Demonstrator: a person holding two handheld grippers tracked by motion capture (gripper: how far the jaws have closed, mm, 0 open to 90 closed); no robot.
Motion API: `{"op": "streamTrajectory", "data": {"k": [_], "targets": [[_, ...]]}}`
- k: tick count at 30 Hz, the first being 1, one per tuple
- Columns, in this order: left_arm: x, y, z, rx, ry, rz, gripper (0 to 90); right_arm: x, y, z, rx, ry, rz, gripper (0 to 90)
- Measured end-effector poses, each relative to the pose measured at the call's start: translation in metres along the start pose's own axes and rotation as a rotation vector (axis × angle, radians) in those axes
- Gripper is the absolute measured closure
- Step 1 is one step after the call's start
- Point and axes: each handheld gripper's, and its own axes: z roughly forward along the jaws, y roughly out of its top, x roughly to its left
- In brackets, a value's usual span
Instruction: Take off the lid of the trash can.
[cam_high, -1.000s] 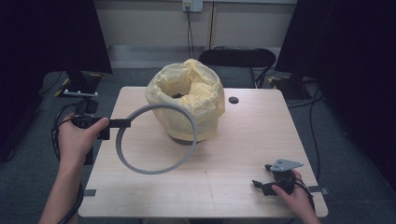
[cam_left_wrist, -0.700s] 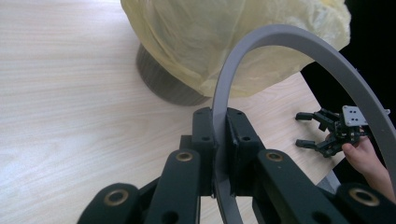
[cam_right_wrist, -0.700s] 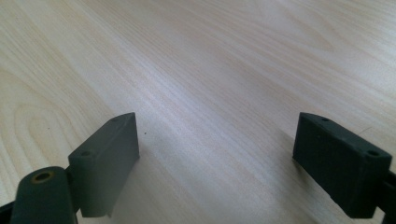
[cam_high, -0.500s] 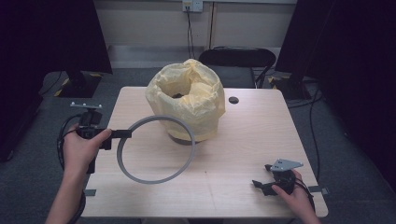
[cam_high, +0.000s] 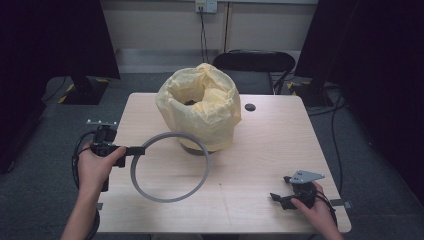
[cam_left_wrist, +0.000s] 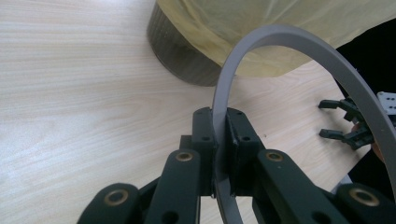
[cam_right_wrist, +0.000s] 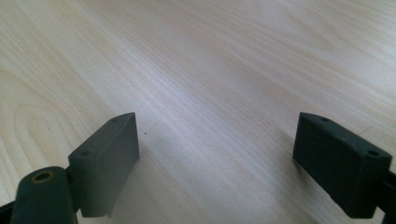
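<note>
Grey ring (cam_high: 170, 166), thin and flat, pinched at its left edge by the left gripper (cam_high: 134, 150); seen in the left gripper view as a grey band (cam_left_wrist: 243, 70) rising from between the two black fingers (cam_left_wrist: 204, 135), both pads pressed against it. Held over the left half of the counter (cam_high: 260, 150), roughly level (touching the wood or just above it: cannot tell), with its far arc near the foot of the bin. Left hand (cam_high: 97, 167) wrapped around the gripper body, just off the counter's left edge, cable looping below it.

Dark round bin (cam_high: 192, 147) behind the ring, toward the counter's middle rear, lined with a yellow bag (cam_high: 200, 107) draped over the rim and down most of the wall; the dark base (cam_left_wrist: 177, 51) exposed under the bag's hem in the left gripper view.

Right gripper (cam_high: 280, 199) at the near right corner of the counter, well apart from ring and bin, held in the right hand (cam_high: 315, 207), grey three-cornered plate on top. Fingers (cam_right_wrist: 105, 154) spread wide in the right gripper view, bare wood between them, gripping nothing.

Small black disc (cam_high: 250, 107) on the counter right of the bin. Black chair (cam_high: 252, 62) behind the counter's far edge.
</note>
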Motion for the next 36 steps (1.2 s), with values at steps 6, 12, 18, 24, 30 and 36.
{"op": "streamTrajectory", "data": {"k": [6, 12, 18, 24, 30, 36], "targets": [[0.006, -0.008, 0.01, 0.008, 0.008, -0.013, 83.6, 0.0, 0.0, 0.0, 0.0, 0.0, 0.0, 13.5], [0.014, -0.015, 0.017, 0.005, 0.015, -0.022, 83.5, 0.0, 0.0, 0.0, 0.0, 0.0, 0.0, 13.5], [0.019, -0.021, 0.022, 0.007, 0.029, -0.032, 83.6, 0.0, 0.0, 0.0, 0.0, 0.0, 0.0, 13.5], [0.024, -0.026, 0.027, 0.015, 0.055, -0.038, 83.5, 0.0, 0.0, 0.0, 0.0, 0.0, 0.0, 13.5], [0.029, -0.033, 0.035, 0.002, 0.067, -0.052, 83.5, 0.0, 0.0, 0.0, 0.0, 0.0, 0.0, 13.5], [0.034, -0.04, 0.043, 0.009, 0.089, -0.051, 83.6, 0.0, 0.0, 0.0, 0.0, 0.0, 0.0, 13.5]]}}
